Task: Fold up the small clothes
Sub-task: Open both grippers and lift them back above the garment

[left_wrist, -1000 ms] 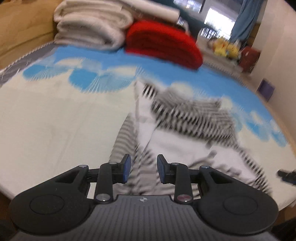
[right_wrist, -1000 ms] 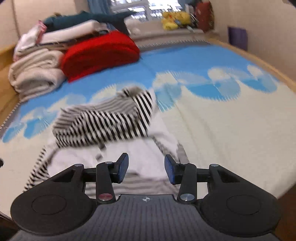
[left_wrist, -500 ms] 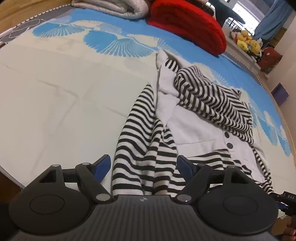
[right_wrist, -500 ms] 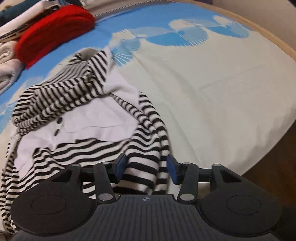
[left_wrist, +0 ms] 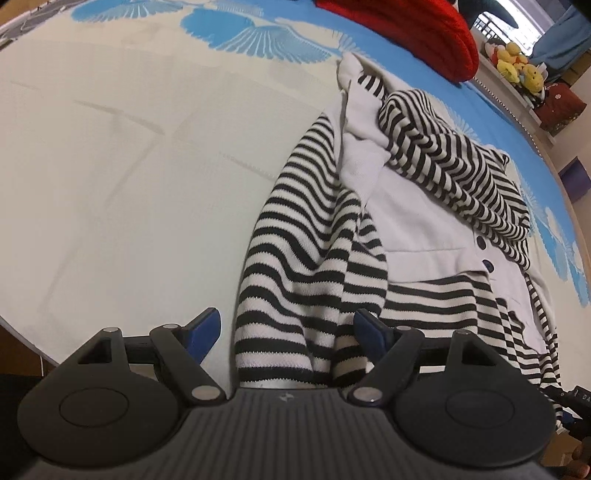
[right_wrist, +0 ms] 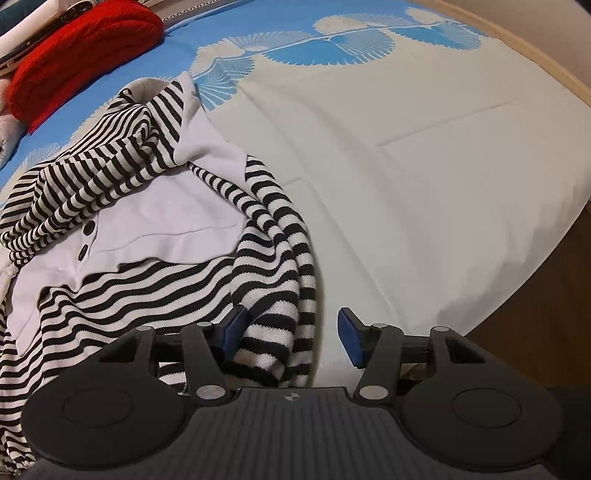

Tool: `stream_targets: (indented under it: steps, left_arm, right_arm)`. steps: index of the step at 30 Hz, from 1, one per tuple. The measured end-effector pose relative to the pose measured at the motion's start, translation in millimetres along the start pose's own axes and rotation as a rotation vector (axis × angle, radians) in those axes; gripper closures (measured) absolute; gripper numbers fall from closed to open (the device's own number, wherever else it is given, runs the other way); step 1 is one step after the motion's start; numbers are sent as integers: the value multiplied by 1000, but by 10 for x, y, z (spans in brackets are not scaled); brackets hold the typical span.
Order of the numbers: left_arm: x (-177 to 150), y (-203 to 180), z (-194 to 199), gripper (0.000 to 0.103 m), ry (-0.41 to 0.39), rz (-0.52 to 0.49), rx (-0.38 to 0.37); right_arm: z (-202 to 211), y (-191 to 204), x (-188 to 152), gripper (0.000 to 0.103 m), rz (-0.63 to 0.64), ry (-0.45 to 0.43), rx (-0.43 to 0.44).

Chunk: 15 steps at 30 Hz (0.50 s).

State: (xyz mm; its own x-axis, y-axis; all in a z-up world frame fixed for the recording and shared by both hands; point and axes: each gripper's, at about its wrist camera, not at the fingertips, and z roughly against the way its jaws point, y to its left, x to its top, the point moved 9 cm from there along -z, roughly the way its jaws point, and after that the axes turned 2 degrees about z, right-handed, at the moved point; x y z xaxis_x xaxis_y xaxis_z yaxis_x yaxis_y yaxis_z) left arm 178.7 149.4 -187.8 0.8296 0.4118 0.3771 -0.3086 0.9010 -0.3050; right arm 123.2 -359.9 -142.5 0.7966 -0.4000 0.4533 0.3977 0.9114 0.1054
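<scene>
I see the cardigan lying on the bed, its hem nearest me. A folded blanket sits behind it at twelve o'clock, soft toys beyond at one o'clock.

Bare cream sheet lying open left of striped cardigan — and right of it too; red folded blanket blocking the far end.
</scene>
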Motion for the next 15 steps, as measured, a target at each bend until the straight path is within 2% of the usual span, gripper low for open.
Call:
stream_targets:
  steps: [8, 15]
  left_arm:
    - [23, 82, 14, 20, 14, 94, -45]
    - [7, 58, 12, 20, 13, 79, -43]
  right_arm:
    - [6, -87, -21, 44, -31, 8, 11]
    - [16, -87, -2, 44, -85, 13, 64]
